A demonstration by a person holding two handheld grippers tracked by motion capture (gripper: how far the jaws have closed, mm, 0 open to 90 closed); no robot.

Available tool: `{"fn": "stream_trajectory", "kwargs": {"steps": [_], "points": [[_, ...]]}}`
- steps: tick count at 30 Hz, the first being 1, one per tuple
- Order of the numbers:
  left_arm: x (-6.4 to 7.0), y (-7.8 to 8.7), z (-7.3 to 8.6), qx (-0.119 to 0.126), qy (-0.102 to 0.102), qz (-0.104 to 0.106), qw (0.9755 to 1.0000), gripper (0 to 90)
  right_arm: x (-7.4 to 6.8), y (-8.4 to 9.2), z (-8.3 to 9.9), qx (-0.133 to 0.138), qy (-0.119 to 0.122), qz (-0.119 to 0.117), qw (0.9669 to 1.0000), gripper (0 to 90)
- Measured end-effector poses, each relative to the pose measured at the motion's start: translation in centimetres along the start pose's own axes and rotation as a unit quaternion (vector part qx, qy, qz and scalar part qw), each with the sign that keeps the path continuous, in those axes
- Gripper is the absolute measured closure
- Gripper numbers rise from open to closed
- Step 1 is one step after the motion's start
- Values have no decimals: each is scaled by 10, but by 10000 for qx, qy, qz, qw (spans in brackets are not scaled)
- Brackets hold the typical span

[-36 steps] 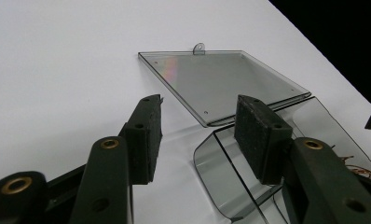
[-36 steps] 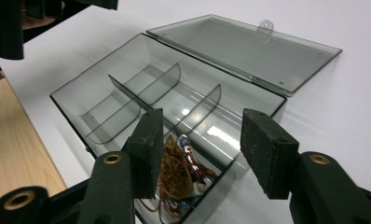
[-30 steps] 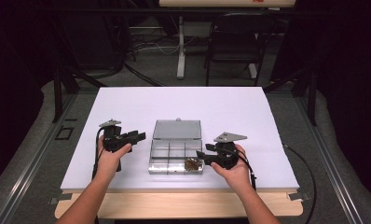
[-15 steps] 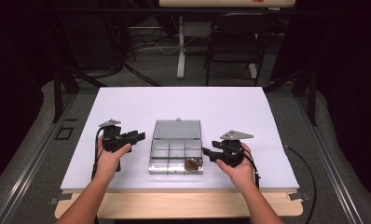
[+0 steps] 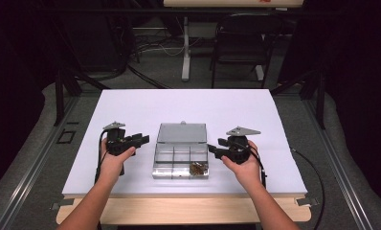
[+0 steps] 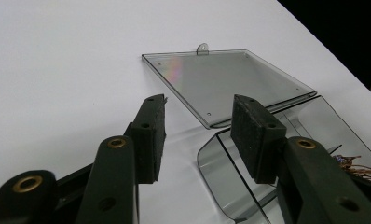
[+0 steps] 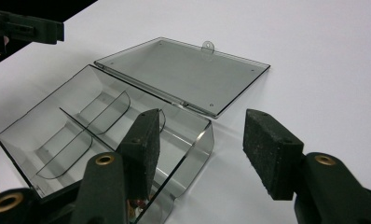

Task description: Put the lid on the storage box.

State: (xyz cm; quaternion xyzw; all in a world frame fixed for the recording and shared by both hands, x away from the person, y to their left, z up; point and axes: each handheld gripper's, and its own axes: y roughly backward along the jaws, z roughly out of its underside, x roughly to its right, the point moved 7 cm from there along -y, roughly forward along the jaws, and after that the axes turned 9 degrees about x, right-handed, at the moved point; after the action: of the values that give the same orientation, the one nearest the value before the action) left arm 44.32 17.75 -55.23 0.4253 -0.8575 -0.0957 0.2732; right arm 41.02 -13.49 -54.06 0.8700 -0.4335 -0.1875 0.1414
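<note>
Box: clear compartment box at the counter's near middle, lid already flat behind it.
Contents: tangle of brownish wire in one front cell; others look bare.
Left gripper: jaws apart, just been narrowing, nothing between.
Right gripper: jaws apart, empty.
Remaining: seemingly sorting or closing.

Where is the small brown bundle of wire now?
In the high view, the brown wire bundle lies in the near right compartment of the open clear box, close to the right gripper.
</note>
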Motion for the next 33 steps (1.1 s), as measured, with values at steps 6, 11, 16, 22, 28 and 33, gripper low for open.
{"fn": "stream_trajectory", "kwargs": {"steps": [6,11,16,22,28,33], "points": [[1,-3,-4,33,-1,30,10000,542,3,-4,-5,-141,-11,68,9999,463],[4,-6,-7,46,44,74,10000,541,4,-7,-12,-129,-87,66,9999,458],[4,-9,-10,-27,-51,32,10000,521,6,-9,-19,-170,-125,140,9997,455],[8,-11,-14,-108,-139,53,9998,519,11,-13,-22,-242,-224,160,9993,467],[11,-17,-19,-236,-183,38,9995,519,14,-18,-25,-289,-305,175,9990,476],[14,-25,-22,-328,-93,70,9994,522,17,-25,-28,-337,-345,215,9986,471]]}}
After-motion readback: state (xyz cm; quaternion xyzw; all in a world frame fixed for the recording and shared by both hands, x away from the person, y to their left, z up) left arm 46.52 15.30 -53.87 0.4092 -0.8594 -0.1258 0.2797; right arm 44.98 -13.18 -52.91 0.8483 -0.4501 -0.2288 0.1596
